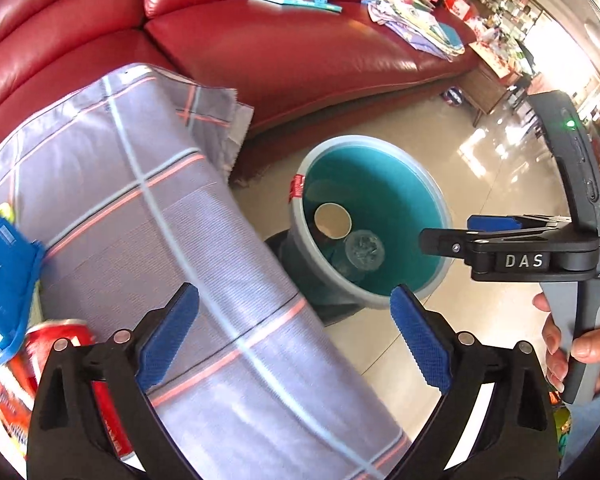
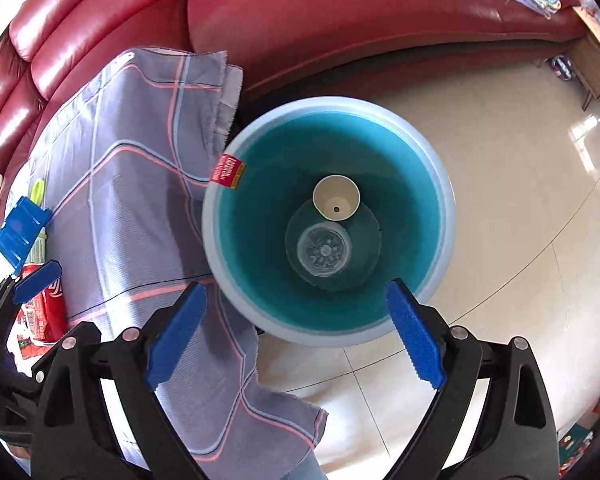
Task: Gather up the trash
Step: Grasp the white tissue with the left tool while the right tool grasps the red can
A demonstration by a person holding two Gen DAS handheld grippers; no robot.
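Right gripper (image 2: 296, 332): wide open, holding nothing, hanging right over the bin (image 2: 440, 184) at frame centre.
Left gripper (image 1: 294, 340): also spread wide and empty, low in its frame over the cloth-covered bench (image 1: 140, 200).
Bin contents: paper cup (image 2: 336, 198) and clear plastic cup (image 2: 325, 251) lie at the bottom.
Trash left: red can (image 1: 60, 340) at lower left on the bench, beside a blue packet (image 1: 4, 272).
Risk: the can could roll or tip if nipped off-centre, and the loose cloth might snag and drag.

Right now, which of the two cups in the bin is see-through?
The clear plastic cup at the middle of the bin; the paper cup touching it, toward the sofa, is opaque cream.
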